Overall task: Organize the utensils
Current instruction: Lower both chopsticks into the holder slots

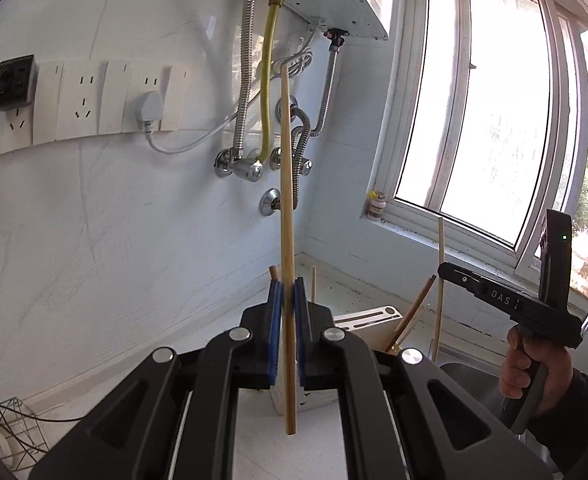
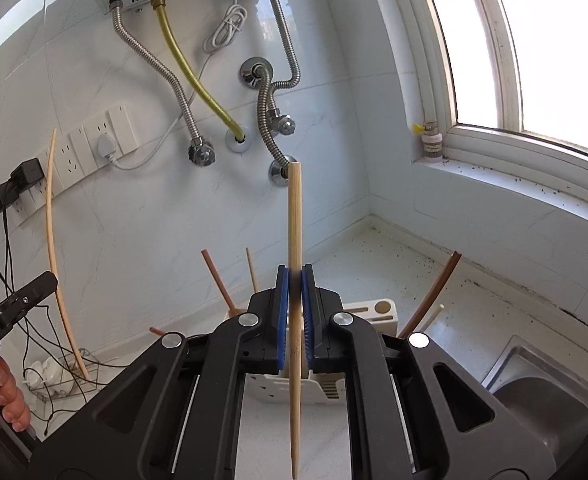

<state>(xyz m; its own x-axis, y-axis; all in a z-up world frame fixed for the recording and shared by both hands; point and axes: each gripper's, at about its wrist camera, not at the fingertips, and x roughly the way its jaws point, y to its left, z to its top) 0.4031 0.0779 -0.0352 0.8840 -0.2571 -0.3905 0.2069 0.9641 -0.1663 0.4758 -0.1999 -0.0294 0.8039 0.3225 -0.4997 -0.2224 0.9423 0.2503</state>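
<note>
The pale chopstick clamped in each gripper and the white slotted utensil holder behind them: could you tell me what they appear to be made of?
Both pale chopsticks look like unvarnished bamboo or wood: matte tan, faint grain. The white slotted utensil holder seems moulded plastic: smooth, uniform, clean slots.

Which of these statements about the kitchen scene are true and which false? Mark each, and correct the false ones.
1. The left hand-held gripper is shut on a pale chopstick. True.
2. The right hand-held gripper is open, with nothing between its fingers. False: it is shut on a pale chopstick of its own.
3. A white utensil holder stands on the counter behind the grippers. True.
4. Every wall socket is free. False: a white plug sits in one.
5. A metal sink lies at the right. True.
</note>
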